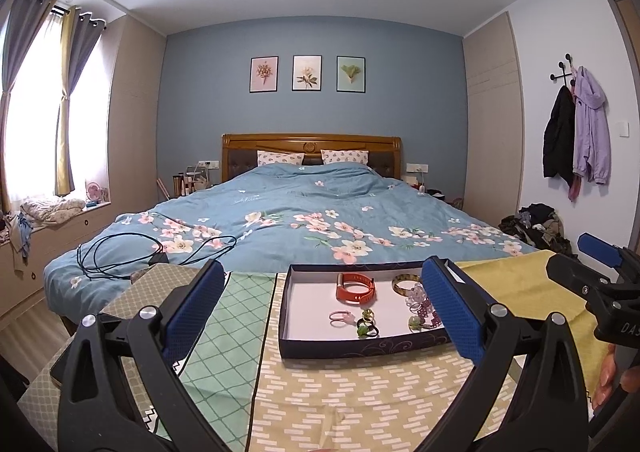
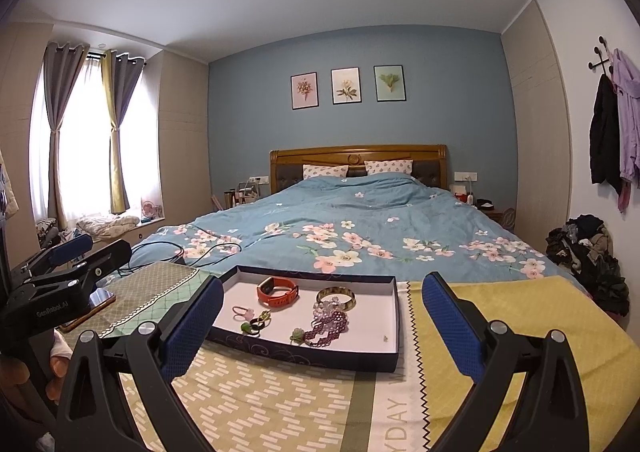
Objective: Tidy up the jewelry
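Left gripper (image 1: 320, 308) hangs level, fingers (image 1: 196, 304) spread wide; right gripper (image 2: 320, 316) alongside, fingers (image 2: 452, 324) wide too, both holding nothing.

Blue wall (image 1: 316, 108) behind wooden bed (image 1: 312, 140); curtained window (image 1: 36, 100) left.

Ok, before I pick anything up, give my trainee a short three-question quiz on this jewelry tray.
1. True or false: the orange rubber watch band lies inside the shallow dark-blue cardboard tray.
2. Which piece is closest to the gold-and-black bangle? A) purple bead bracelets B) pink ring C) black charging cable
3. Fill in: the left gripper and right gripper are both ____ and hold nothing.

Key: 1 true; 2 A; 3 open.
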Demonstrator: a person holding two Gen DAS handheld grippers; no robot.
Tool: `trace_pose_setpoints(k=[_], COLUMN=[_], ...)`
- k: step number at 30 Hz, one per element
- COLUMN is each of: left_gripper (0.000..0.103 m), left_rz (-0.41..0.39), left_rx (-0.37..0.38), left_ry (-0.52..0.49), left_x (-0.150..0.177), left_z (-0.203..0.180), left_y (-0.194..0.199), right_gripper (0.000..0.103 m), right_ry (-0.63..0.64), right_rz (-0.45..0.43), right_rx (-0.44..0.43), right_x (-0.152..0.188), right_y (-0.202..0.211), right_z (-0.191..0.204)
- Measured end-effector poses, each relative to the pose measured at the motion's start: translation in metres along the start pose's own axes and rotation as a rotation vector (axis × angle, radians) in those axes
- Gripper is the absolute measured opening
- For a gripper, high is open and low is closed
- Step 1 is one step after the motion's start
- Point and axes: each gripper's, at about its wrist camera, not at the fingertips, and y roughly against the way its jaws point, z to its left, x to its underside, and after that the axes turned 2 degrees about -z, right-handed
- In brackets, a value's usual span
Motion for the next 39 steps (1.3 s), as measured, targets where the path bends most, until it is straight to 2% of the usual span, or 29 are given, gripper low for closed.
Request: trace_pose_setpoints(k=[16, 39], left_gripper=[0.097, 0.097], left_rz=[0.014, -0.012], left_rx=[-0.006, -0.035], left_ry=[-0.001, -0.017], left_x=[0.0055, 0.0013], left_z=[-0.0003, 0.0059], left_y=[-0.0041, -0.0036], right_gripper=[0.096, 0.096], right_ry=[-0.004, -0.023], right_rz=[-0.018, -0.009], right_rx=[0.003, 0.014], right_x=[-0.0029, 0.0006], right_y=[-0.0032, -0.0065], right_z=[-0.0016, -0.0054])
